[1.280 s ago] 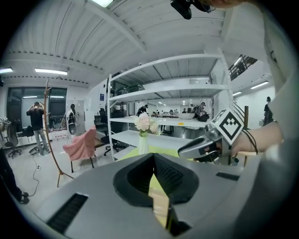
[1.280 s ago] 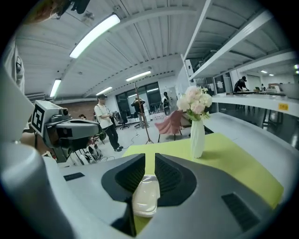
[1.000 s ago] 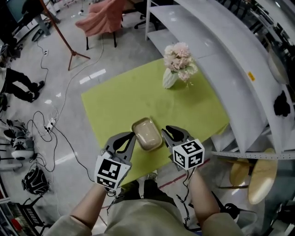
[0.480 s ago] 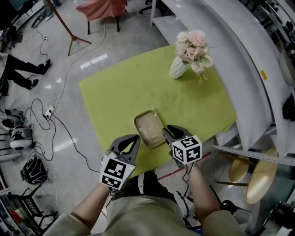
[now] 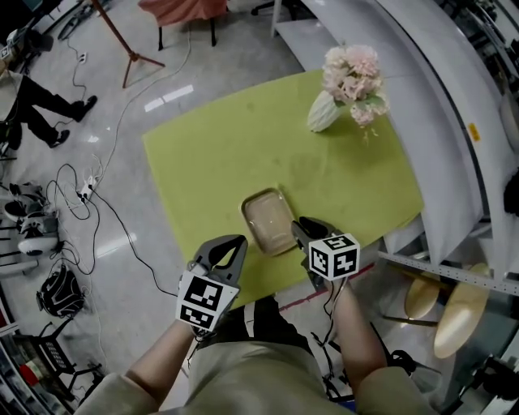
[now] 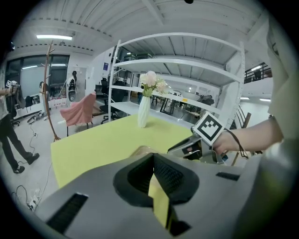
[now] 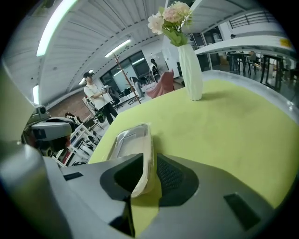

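Note:
A clear, shallow plastic container (image 5: pixel 268 219) lies low over the near part of the yellow-green table (image 5: pixel 219 154). My right gripper (image 5: pixel 302 228) is shut on its near right rim. In the right gripper view the container (image 7: pixel 128 144) runs away from the gripper (image 7: pixel 149 164), its edge pinched between the jaws. I cannot tell if it rests on the table. My left gripper (image 5: pixel 236 242) hangs just left of the container, shut and holding nothing. The left gripper view shows only a thin slit at the gripper (image 6: pixel 154 161). A white vase of pink flowers (image 5: pixel 324 113) stands at the far right.
White shelving (image 5: pixel 438 97) runs along the table's right side. Cables (image 5: pixel 105 211) trail over the floor to the left, near a person's legs (image 5: pixel 40 105). A coat stand (image 5: pixel 130 49) and a pink-draped chair (image 5: pixel 182 8) stand beyond the table. A round wooden stool (image 5: pixel 458 308) is at lower right.
The container has come down from held up in the air to low over the table, still in the right gripper. Both grippers point lower now. The left stays shut and empty.

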Demonstrator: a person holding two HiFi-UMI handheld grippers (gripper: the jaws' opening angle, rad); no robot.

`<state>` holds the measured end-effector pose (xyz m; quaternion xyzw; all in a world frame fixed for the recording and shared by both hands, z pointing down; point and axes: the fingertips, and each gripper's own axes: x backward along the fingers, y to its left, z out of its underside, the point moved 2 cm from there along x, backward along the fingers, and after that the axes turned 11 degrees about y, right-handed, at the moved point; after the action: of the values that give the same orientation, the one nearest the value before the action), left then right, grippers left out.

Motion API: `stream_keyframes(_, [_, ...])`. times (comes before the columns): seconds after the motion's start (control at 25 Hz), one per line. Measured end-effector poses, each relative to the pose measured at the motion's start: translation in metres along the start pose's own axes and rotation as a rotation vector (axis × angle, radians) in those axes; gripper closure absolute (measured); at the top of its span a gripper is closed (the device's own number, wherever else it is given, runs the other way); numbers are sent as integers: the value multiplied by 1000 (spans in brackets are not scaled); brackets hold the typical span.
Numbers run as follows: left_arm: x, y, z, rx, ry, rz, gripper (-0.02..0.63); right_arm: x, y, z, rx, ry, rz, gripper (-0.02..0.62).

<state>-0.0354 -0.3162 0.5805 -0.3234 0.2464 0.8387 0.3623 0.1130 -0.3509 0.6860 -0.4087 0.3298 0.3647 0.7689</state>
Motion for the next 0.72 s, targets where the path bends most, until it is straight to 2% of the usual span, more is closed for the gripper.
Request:
stream_keyframes(0.12, [0, 1, 3, -12, 9, -3, 600, -1, 0, 1, -13, 4, -12, 505])
stream_keyframes(0.24, [0, 2, 5, -18, 15, -7, 600, -3, 0, 3, -12, 21, -13, 549])
stream_keyframes(0.4, [4, 1, 4, -22, 3, -9, 599, 0, 1, 2, -9, 18, 9, 571])
stream_keyframes(0.72, [29, 7, -13, -54, -45, -57, 600, 42, 15, -27, -19, -112, 30, 574])
